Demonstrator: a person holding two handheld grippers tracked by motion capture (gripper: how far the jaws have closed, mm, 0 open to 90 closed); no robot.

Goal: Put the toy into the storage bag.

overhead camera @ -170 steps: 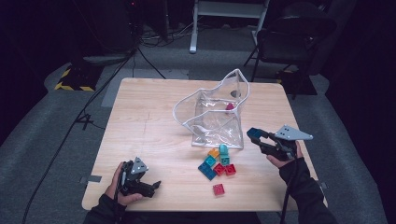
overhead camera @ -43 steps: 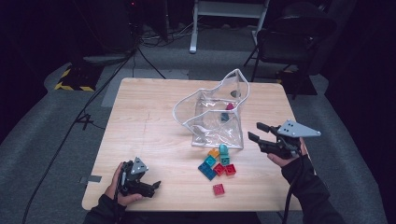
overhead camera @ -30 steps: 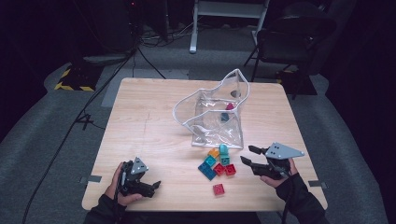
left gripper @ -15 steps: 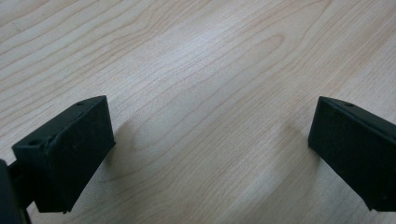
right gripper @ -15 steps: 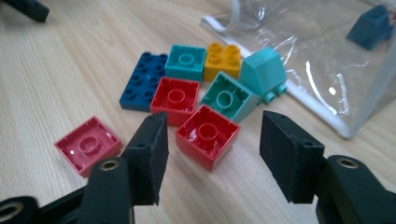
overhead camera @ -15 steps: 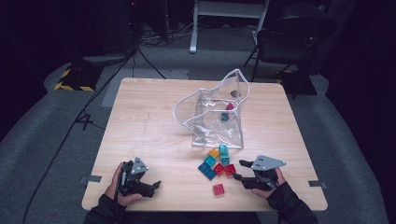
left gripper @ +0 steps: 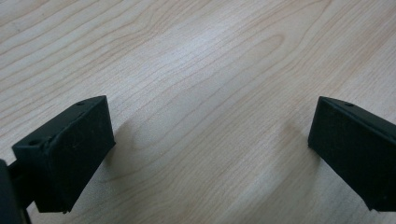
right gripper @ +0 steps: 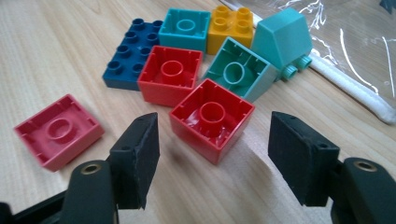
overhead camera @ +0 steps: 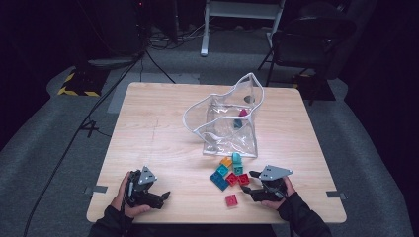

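Now the right gripper (right gripper: 212, 154) hangs low over the wooden table (overhead camera: 163, 128), at the lower right of the high view, and its two black jaws have just been opening. They stand spread, with nothing pinched.

The thing it seems to be going for is the nearest red brick (right gripper: 212, 119), in the middle of the right gripper view. It lies upside down (you can see the hollow and the round tube inside). It sits just ahead of the jaw tips, a bit above them in that picture and lined up with the gap between them. The brick is square, so it has no long side, but it is turned cornerwise, with one corner pointing at the gripper. I think the jaws may need a small turn to meet flat sides, then a short push forward and a squeeze.

Close above it in that view are another red brick (right gripper: 170, 74), a green brick (right gripper: 240, 70), a dark blue brick (right gripper: 128, 53), a teal brick (right gripper: 184, 28) and a yellow brick (right gripper: 231, 23). A pink brick (right gripper: 58, 130) lies alone at the left. The clear plastic bag (overhead camera: 227, 121) stands in the middle of the high view, above the pile.

The left gripper (overhead camera: 148, 195) rests at the lower left of the high view, far from the bricks, its jaws wide apart over bare wood. The right hand is much nearer.
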